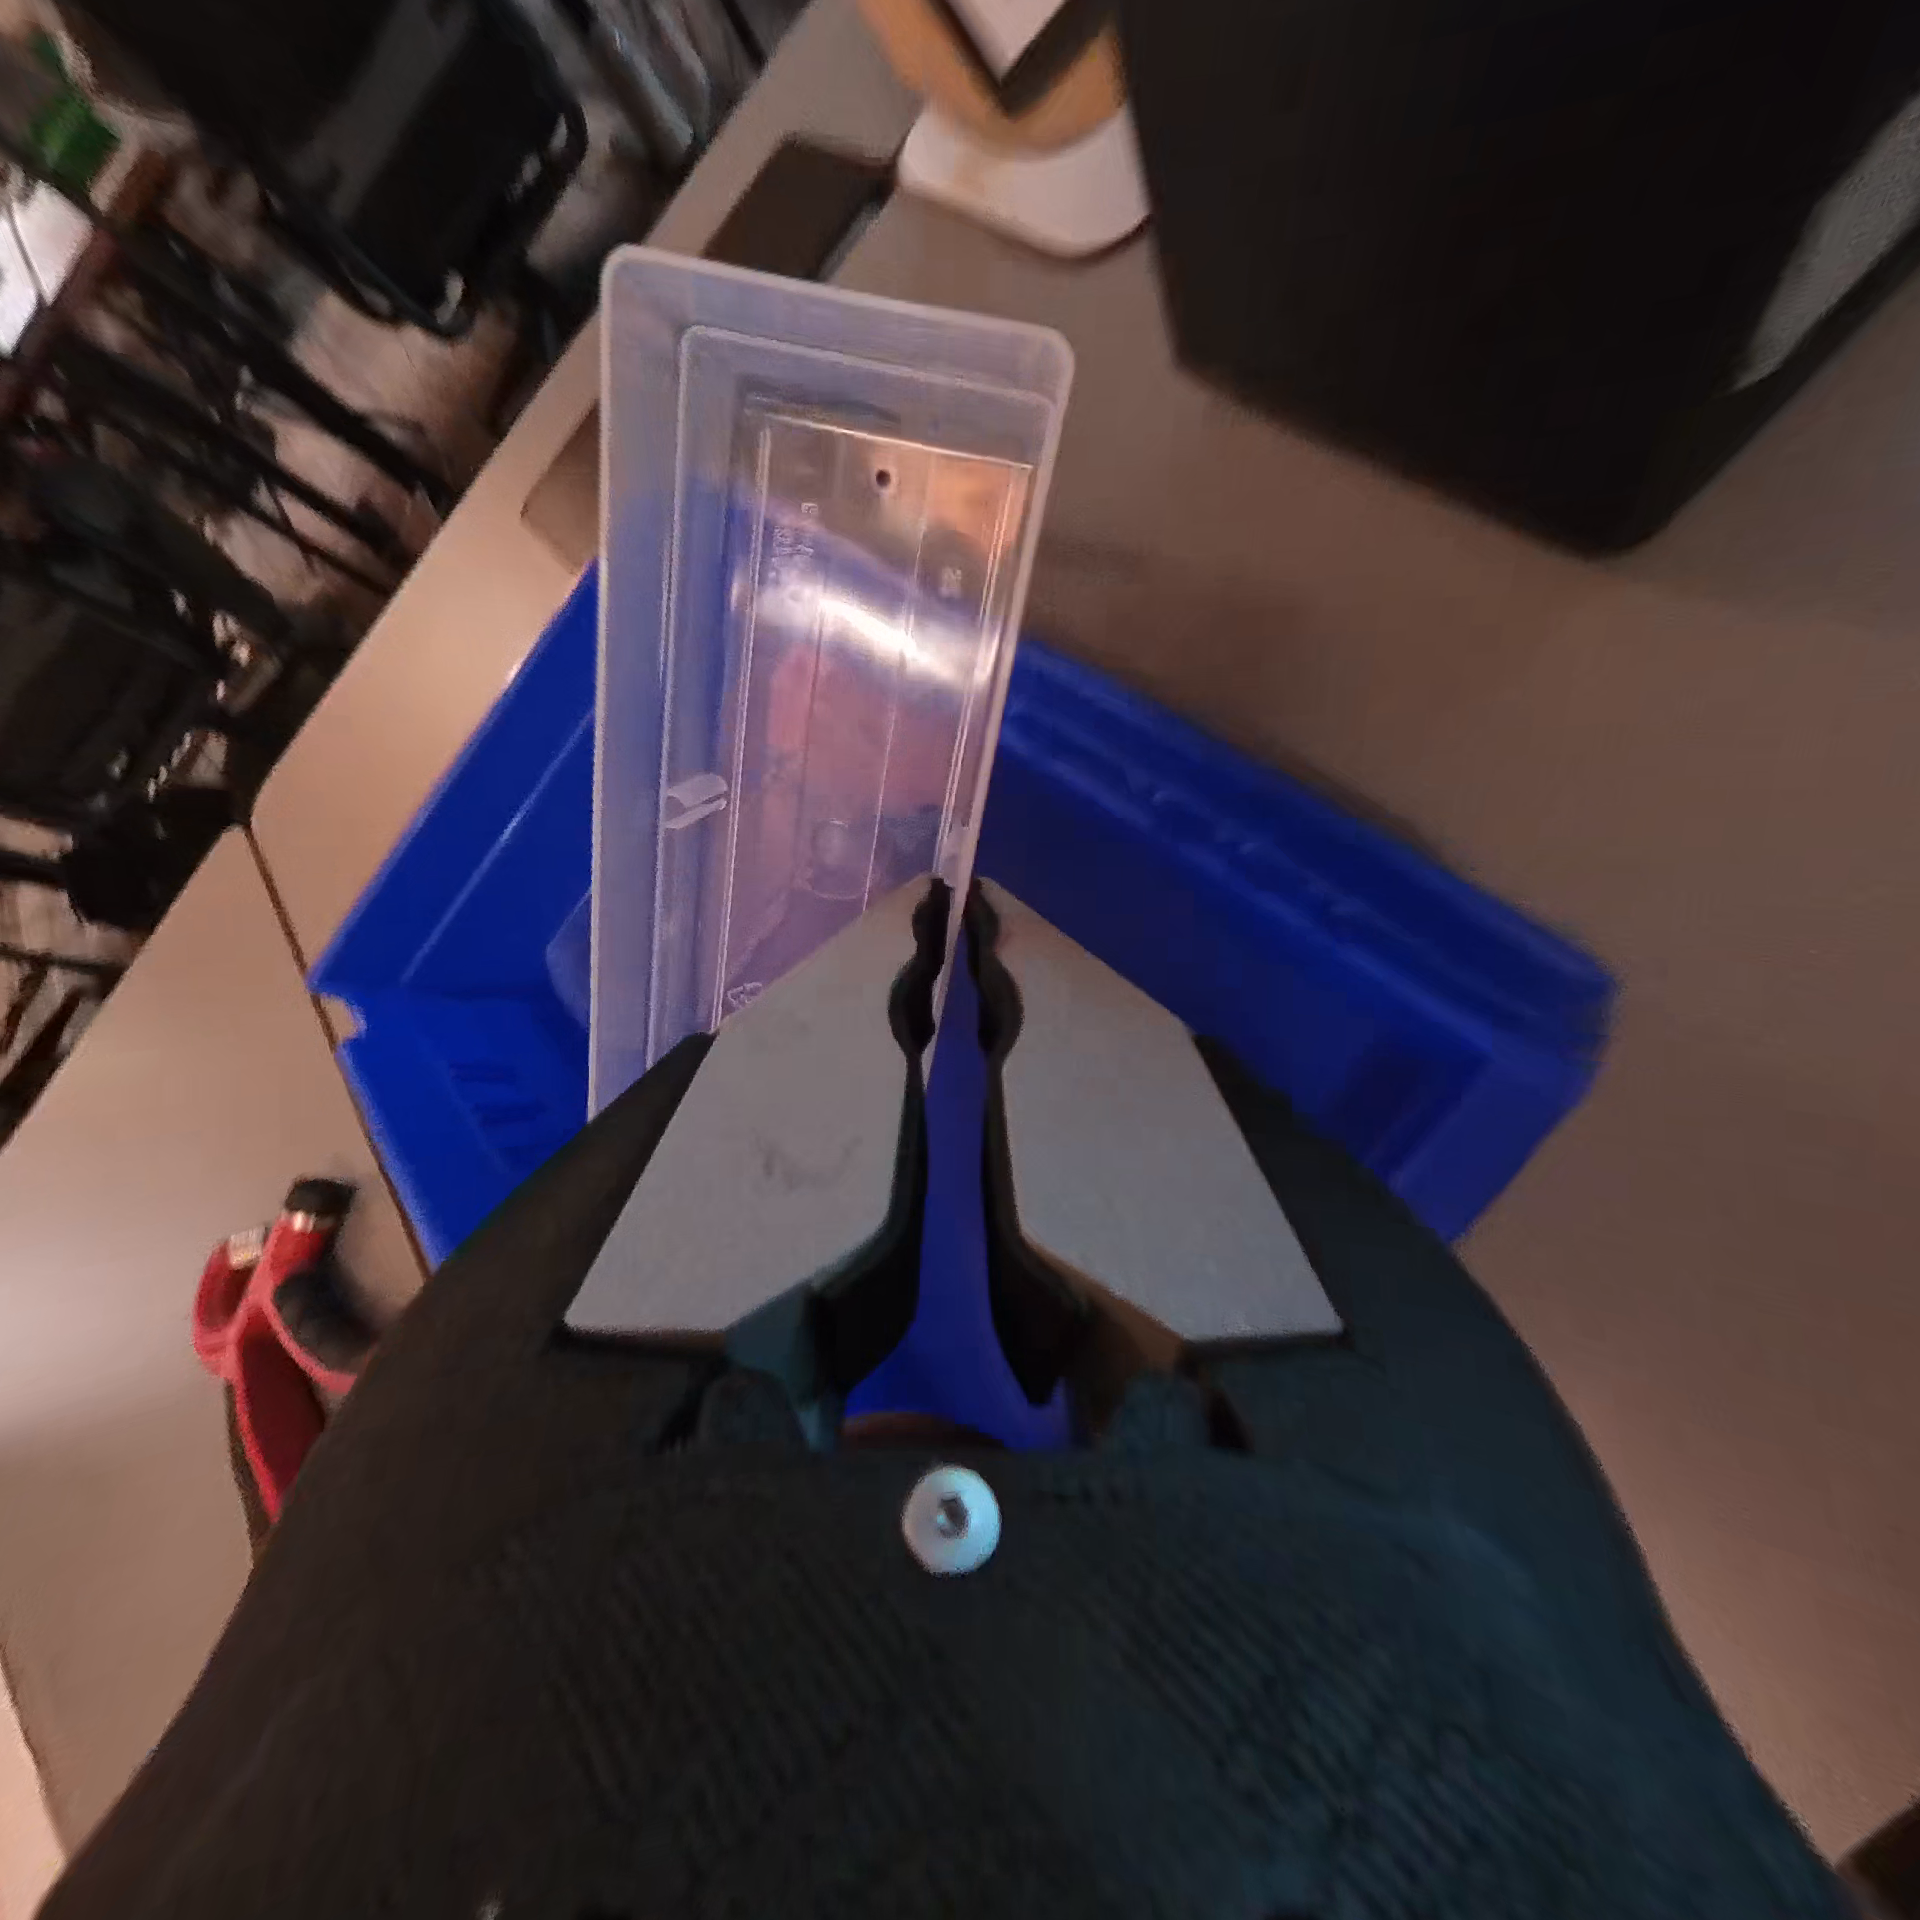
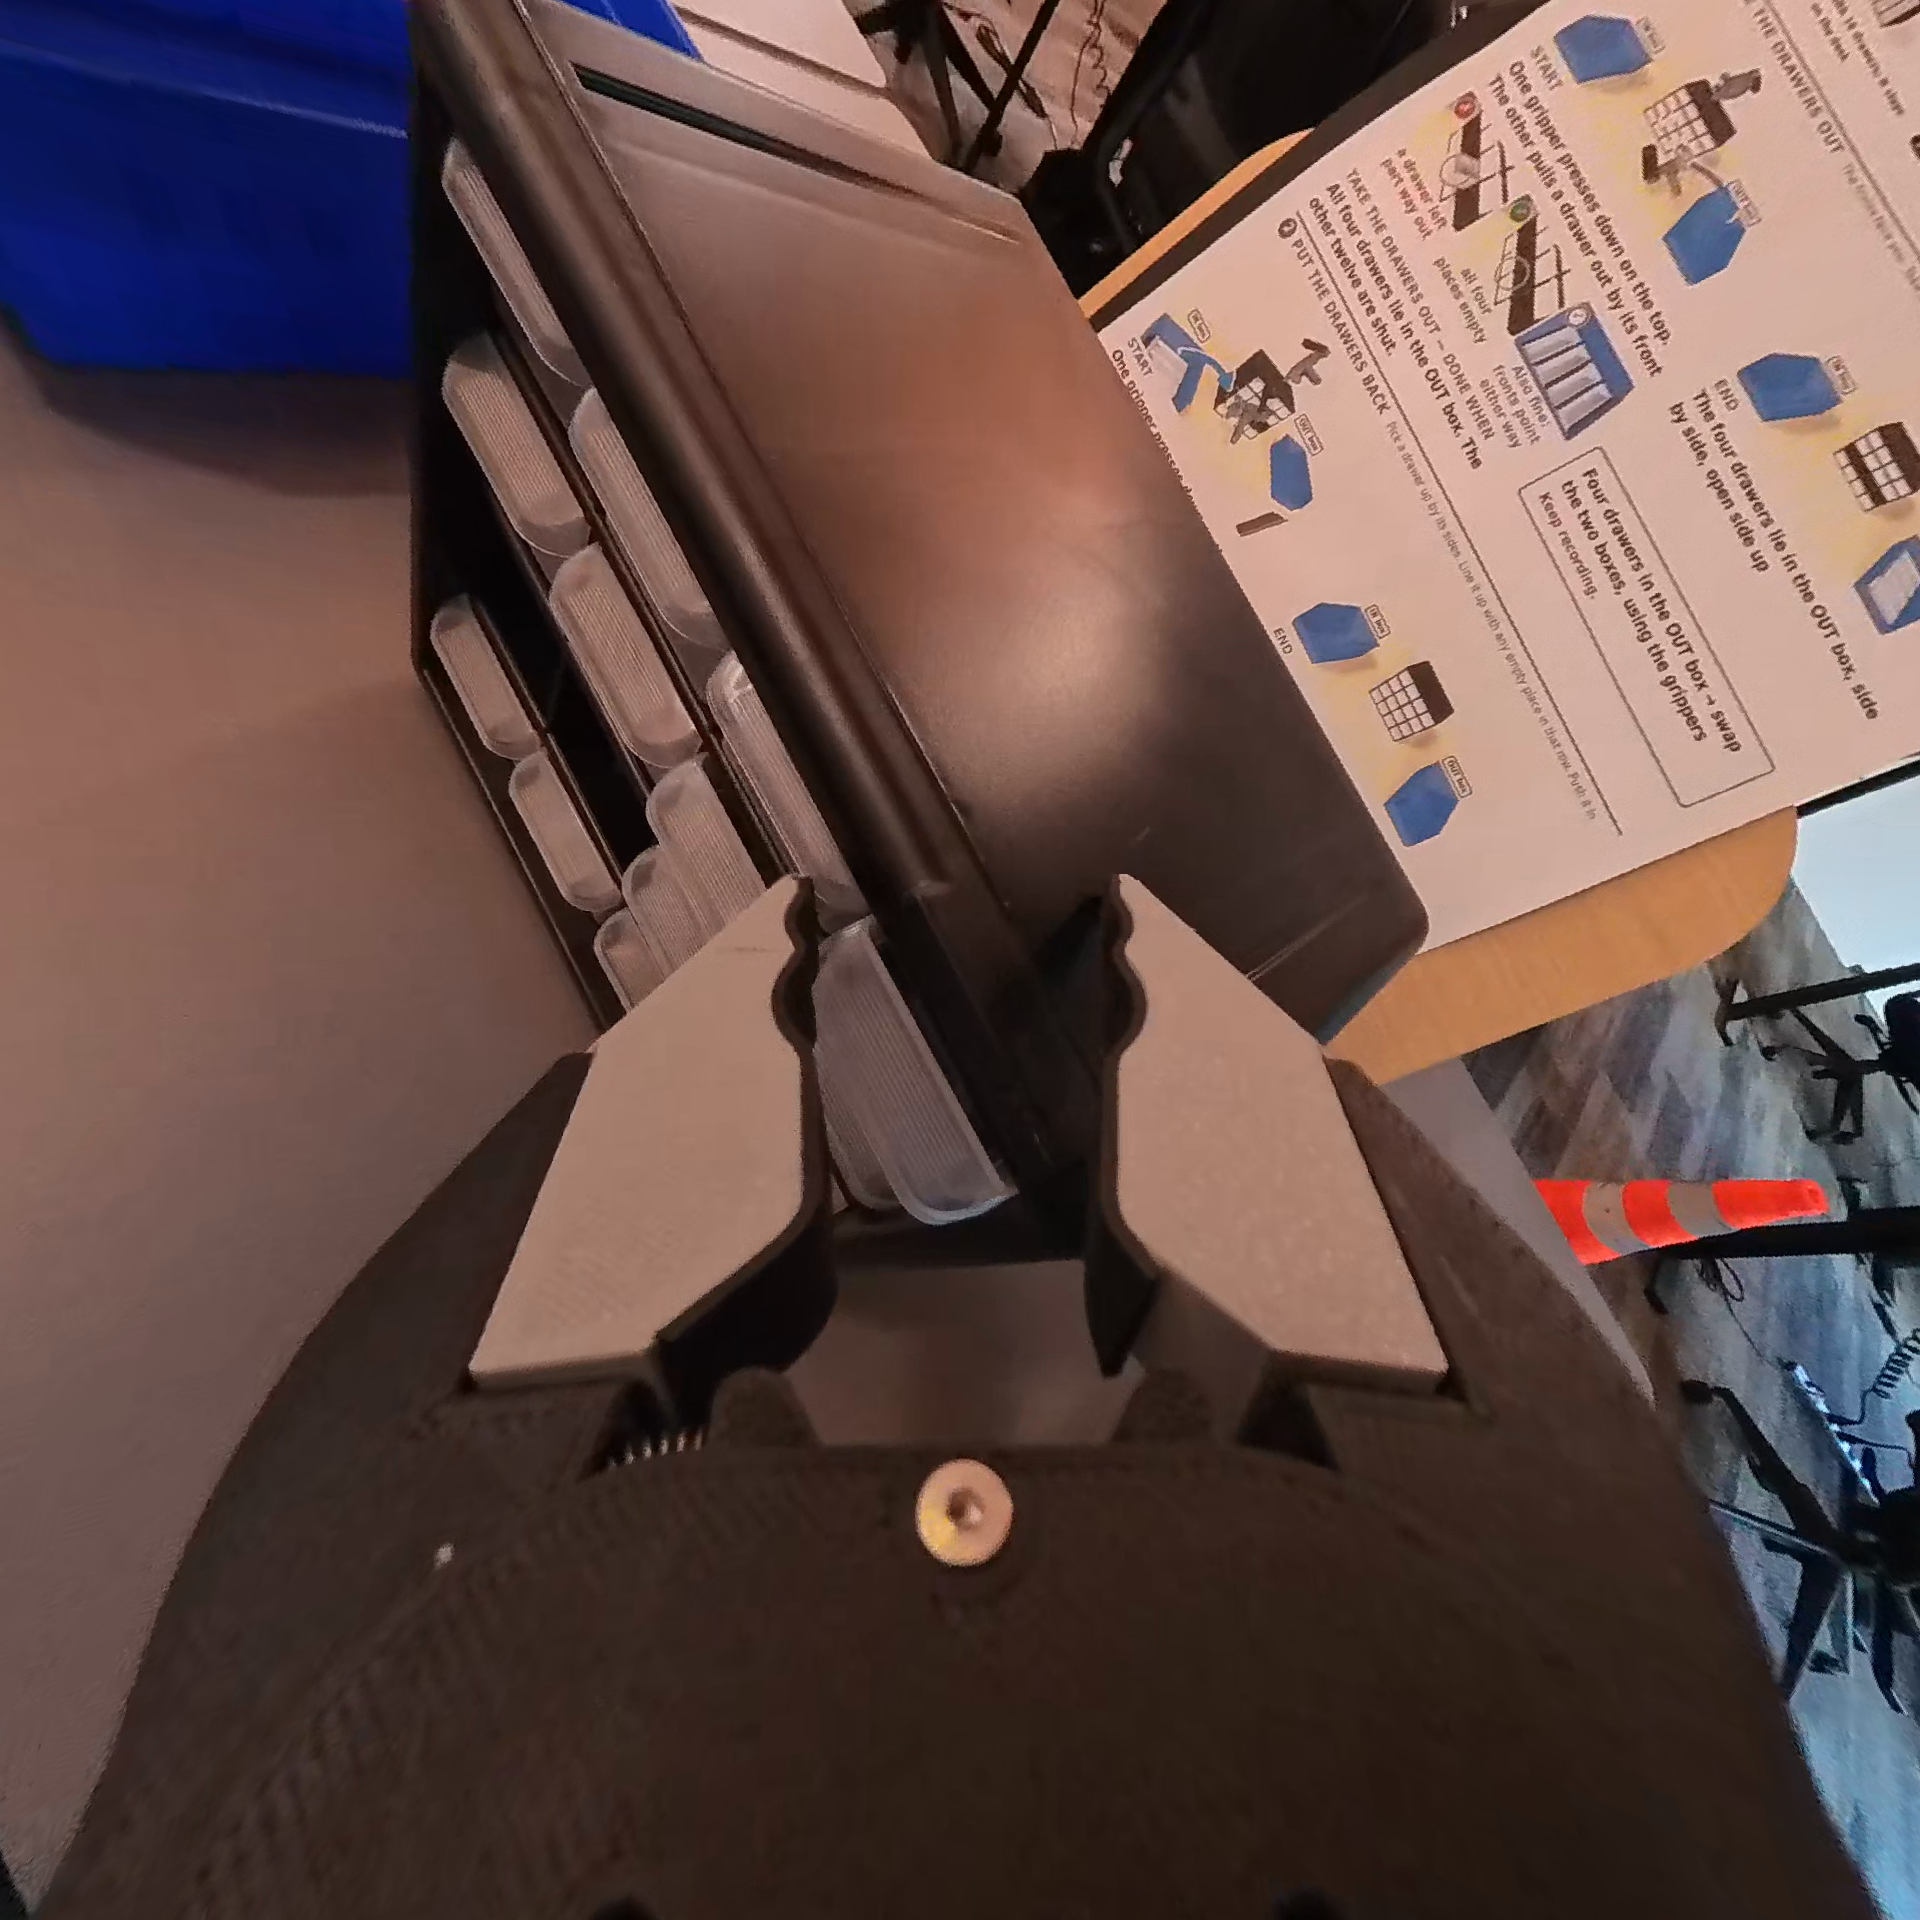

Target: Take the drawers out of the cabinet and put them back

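Clear drawer (image 1: 821, 665): pinched by left gripper (image 1: 954, 894) over blue bin (image 1: 1247, 904).
Right gripper (image 2: 961, 935): jaws spread, bracing cabinet (image 2: 935, 540).
Next: probably lower drawer, release.

You had one lettered thing before you: a white printed sheet (image 2: 1621, 416) with black headings, lines of text and small captioned pictures of blue boxes. It stood on a wooden board (image 2: 1558, 956) behind the black cabinet (image 2: 987, 520). The clear drawer (image 1: 862, 623) bore moulded marks on its floor, too blurred to read.
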`<state>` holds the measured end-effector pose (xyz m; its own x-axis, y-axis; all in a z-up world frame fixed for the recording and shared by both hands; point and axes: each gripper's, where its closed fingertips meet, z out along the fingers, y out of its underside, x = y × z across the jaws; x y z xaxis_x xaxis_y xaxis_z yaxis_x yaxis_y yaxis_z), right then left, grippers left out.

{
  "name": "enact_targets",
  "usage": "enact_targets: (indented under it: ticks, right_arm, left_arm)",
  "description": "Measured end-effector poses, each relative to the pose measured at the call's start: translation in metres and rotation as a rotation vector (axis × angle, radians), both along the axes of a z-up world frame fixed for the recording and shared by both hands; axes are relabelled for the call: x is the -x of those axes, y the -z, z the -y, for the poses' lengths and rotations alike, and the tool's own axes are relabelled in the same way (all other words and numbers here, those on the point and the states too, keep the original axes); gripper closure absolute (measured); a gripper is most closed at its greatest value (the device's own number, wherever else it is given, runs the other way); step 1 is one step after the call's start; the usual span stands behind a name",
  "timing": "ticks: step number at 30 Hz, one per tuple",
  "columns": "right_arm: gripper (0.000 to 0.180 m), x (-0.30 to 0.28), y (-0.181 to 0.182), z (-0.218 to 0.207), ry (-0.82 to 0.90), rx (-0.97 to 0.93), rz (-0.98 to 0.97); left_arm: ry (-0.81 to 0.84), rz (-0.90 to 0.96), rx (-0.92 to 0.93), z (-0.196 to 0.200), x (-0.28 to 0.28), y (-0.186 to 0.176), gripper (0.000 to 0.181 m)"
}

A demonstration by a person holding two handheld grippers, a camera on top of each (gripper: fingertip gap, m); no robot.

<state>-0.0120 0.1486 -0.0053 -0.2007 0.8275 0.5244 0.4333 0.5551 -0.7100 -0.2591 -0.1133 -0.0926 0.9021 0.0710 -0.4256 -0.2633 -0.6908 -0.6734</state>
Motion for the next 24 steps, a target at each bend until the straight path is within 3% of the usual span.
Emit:
enact_targets:
  ticks: [1, 5, 9, 12, 17, 20, 24]
  right_arm:
    - [0.128, 0.0, 0.0, 0.0, 0.0, 0.008, 0.004]
    - [0.129, 0.0, -0.001, 0.0, -0.004, 0.031, 0.009]
    - [0.13, 0.0, -0.002, 0.0, -0.009, 0.041, 0.001]
    - [0.129, 0.0, -0.002, 0.0, -0.004, 0.043, 0.002]
    - [0.127, 0.0, -0.001, 0.001, 0.008, 0.022, 0.0]
    - [0.123, -0.002, 0.0, 0.002, 0.013, 0.011, 0.005]
    - [0.122, -0.003, 0.0, 0.002, 0.019, -0.007, 0.01]
  left_arm:
    - [0.047, -0.002, -0.02, -0.003, -0.012, -0.006, 0.18]
    - [0.252, 0.012, -0.048, -0.013, -0.069, -0.019, 0.18]
    - [0.669, -0.013, 0.025, -0.009, -0.175, -0.016, 0.18]
    - [0.929, -0.043, 0.112, -0.008, -0.248, 0.006, 0.179]
    - [1.014, -0.281, 0.39, -0.041, -0.271, 0.083, 0.179]
    - [1.089, -0.367, 0.411, -0.064, -0.281, 0.097, 0.179]
    - [1.15, -0.343, 0.393, -0.085, -0.298, 0.096, 0.178]
